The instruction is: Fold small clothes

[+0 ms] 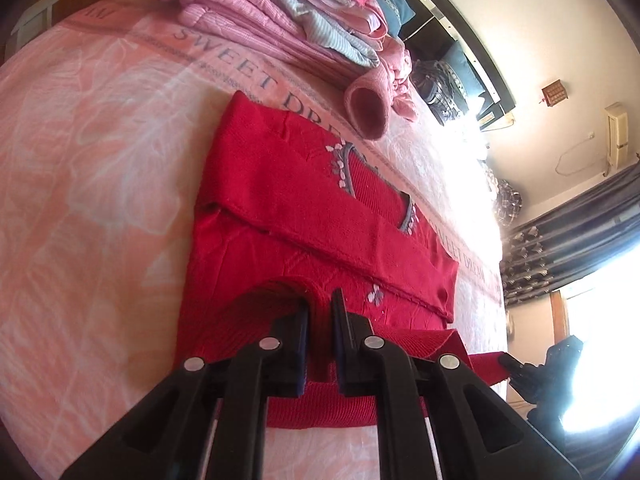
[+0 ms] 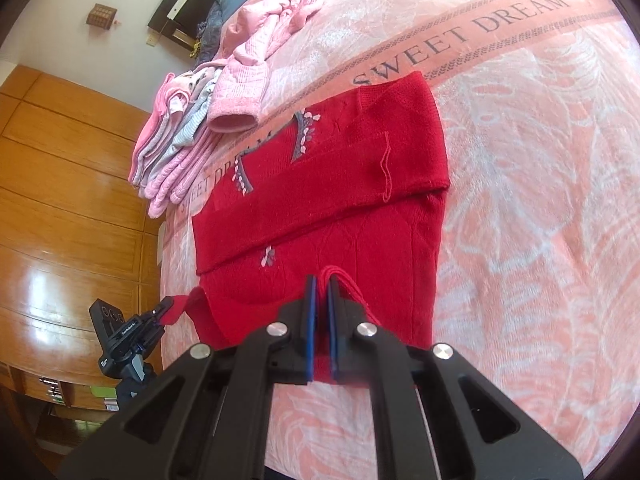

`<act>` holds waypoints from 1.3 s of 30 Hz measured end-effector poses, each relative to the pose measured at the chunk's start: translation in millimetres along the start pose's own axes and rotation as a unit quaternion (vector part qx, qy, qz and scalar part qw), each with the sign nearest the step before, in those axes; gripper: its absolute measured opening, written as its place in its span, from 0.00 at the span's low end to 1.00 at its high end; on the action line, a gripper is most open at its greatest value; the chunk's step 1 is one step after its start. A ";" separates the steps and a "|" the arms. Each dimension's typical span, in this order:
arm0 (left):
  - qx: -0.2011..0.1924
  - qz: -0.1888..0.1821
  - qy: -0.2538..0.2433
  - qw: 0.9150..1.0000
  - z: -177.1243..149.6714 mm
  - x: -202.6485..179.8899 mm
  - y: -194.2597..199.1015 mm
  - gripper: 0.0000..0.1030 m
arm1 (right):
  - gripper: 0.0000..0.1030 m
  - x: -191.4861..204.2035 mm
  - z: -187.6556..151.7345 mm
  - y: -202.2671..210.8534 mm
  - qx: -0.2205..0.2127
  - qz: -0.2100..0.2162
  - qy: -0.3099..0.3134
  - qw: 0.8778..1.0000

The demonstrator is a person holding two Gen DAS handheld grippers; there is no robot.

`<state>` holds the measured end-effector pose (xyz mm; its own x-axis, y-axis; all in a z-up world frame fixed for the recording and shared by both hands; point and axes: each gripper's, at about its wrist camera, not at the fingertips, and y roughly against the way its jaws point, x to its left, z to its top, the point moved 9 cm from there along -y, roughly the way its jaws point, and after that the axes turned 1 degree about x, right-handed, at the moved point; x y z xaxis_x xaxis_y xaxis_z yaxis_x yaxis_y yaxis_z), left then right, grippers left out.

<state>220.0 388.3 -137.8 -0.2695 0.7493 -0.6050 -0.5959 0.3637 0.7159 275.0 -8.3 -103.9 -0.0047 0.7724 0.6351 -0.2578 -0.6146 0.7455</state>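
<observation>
A red sweater (image 1: 304, 208) lies on the pink bed blanket (image 1: 88, 168), sleeves folded across its body. The left claw (image 1: 320, 312) and right claw (image 2: 321, 292) each pinch its near hem. A folded pink stack (image 2: 176, 152) sits beyond.

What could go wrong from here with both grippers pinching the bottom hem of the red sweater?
1. The left gripper and right gripper each pinch only a thin edge of the red sweater; one could slip out mid-fold, leaving it crooked.
2. The sleeve folded across the body lies loose, so lifting the hem may drag it out of place.
3. A long fold could push into the stack of pink clothes beyond the collar.
</observation>
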 end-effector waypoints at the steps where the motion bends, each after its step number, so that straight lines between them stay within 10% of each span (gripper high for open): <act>1: -0.005 -0.001 0.000 1.000 8.3 -1.0 -6.2 0.10 | 0.04 -0.1 9.8 -6.1 -0.003 0.009 -0.006 1.000; 18: 0.003 -0.075 0.047 0.996 78.2 34.2 -89.7 0.15 | 0.07 -73.0 99.5 -115.3 0.003 0.037 -0.090 0.995; 25: -0.042 -0.130 0.150 0.979 96.1 83.3 -48.2 0.36 | 0.31 -85.2 110.0 -91.9 -0.020 0.018 -0.092 0.995; 32: -0.015 -0.056 -0.002 0.998 97.3 35.3 -58.7 0.47 | 0.34 -66.5 121.5 -72.6 -0.041 0.020 -0.052 0.998; 39: 0.036 0.061 -0.140 0.988 85.9 7.0 -105.3 0.53 | 0.36 -41.7 114.7 -84.5 -0.019 0.029 -0.007 0.999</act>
<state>345.9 402.9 -187.5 -0.1091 0.9099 -0.4002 -0.5145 0.2928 0.8060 407.8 -7.0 -170.2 -0.0066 0.7334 0.6798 -0.2946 -0.6510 0.6995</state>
